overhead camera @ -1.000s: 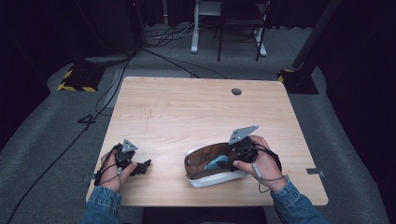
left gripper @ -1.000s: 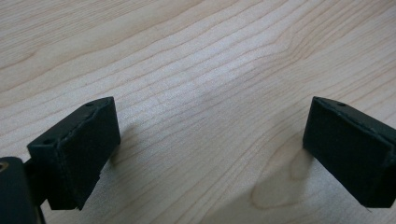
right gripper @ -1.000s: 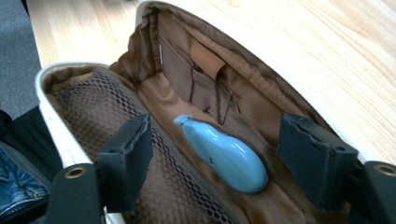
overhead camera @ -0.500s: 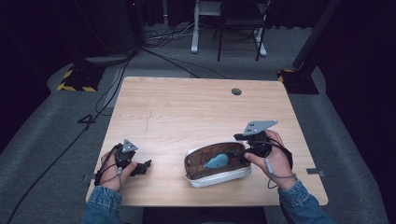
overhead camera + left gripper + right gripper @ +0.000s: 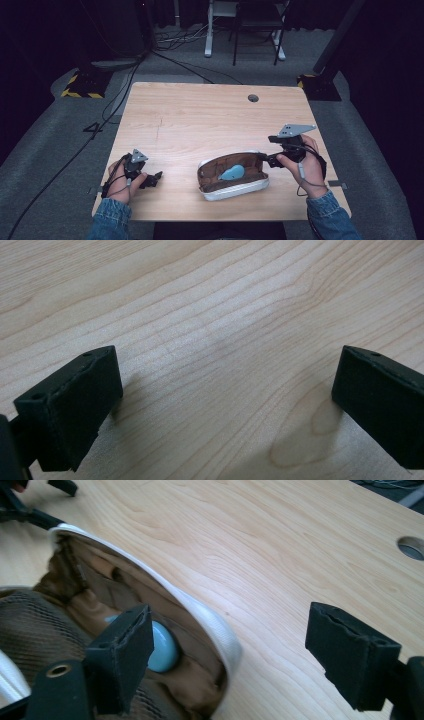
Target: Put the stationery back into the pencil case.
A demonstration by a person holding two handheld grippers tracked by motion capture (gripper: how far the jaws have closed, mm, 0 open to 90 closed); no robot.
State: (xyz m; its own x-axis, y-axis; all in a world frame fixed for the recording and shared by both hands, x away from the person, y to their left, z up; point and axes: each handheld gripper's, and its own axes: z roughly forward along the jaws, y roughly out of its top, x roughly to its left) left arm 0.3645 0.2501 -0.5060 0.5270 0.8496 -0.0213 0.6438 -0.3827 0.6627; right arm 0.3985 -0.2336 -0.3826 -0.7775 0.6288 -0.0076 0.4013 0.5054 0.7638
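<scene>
Brown mesh lines the open case (image 5: 232,176), a white-shelled pouch lying near the front edge of the wooden table (image 5: 210,120), between the person's two hands. A pale blue rounded object (image 5: 231,173) rests inside it, against the lining.

The right gripper (image 5: 266,159) sits just at the case's right end with its jaws spread wide and nothing between them; in the right gripper view one jaw hangs over the lining, in front of the blue object (image 5: 162,647), while the other stands over bare wood beyond the white rim (image 5: 210,620). The left gripper (image 5: 154,178) rests well apart on the table, its jaws also wide and empty over plain wood grain.

The blue object appears to be placed already, so closing the case looks like the step in hand. The next move probably calls for catching the raised white rim and folding it over, with the left gripper coming across to steady the shell.

No brand, label or writing can be read anywhere.
</scene>
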